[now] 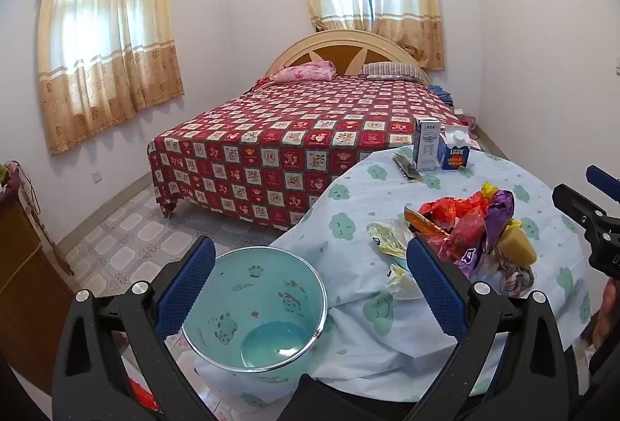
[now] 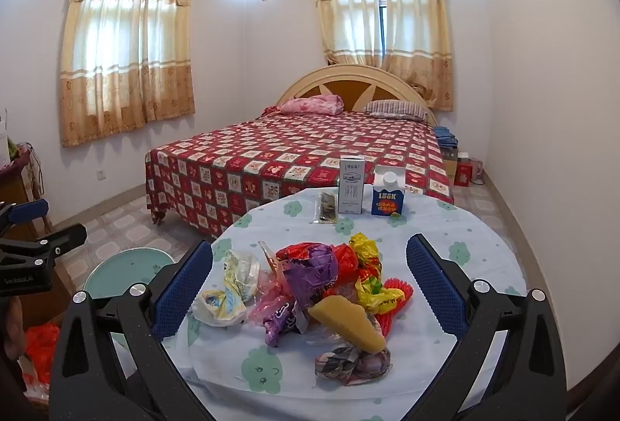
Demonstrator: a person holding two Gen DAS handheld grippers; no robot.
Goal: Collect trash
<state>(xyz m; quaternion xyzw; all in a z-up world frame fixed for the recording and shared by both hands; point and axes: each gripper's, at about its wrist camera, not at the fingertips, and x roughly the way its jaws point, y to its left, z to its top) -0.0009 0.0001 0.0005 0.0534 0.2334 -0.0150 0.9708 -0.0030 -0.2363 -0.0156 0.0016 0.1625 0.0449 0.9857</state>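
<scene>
A heap of crumpled coloured wrappers and plastic bags (image 2: 317, 277) lies on a round table under a pale blue cloud-print cloth (image 2: 465, 235). A yellow wedge (image 2: 348, 320) rests on the heap, and a clear-and-yellow wrapper (image 2: 228, 285) lies at its left. My right gripper (image 2: 310, 250) hovers open over the heap, fingers either side, touching nothing. The left gripper (image 1: 310, 254) is open above a teal cartoon-print bin (image 1: 255, 312) standing on the floor against the table's left edge. The bin looks empty inside. The heap (image 1: 472, 227) lies to the right of the left gripper.
Two milk cartons (image 2: 350, 184) (image 2: 387, 194) and a flat dark packet (image 2: 327, 207) stand at the table's far side. Beyond is a bed with a red patterned cover (image 2: 290, 157). A wooden cabinet (image 1: 19, 266) is at the left, and a red bag (image 2: 38, 347) lies on the floor.
</scene>
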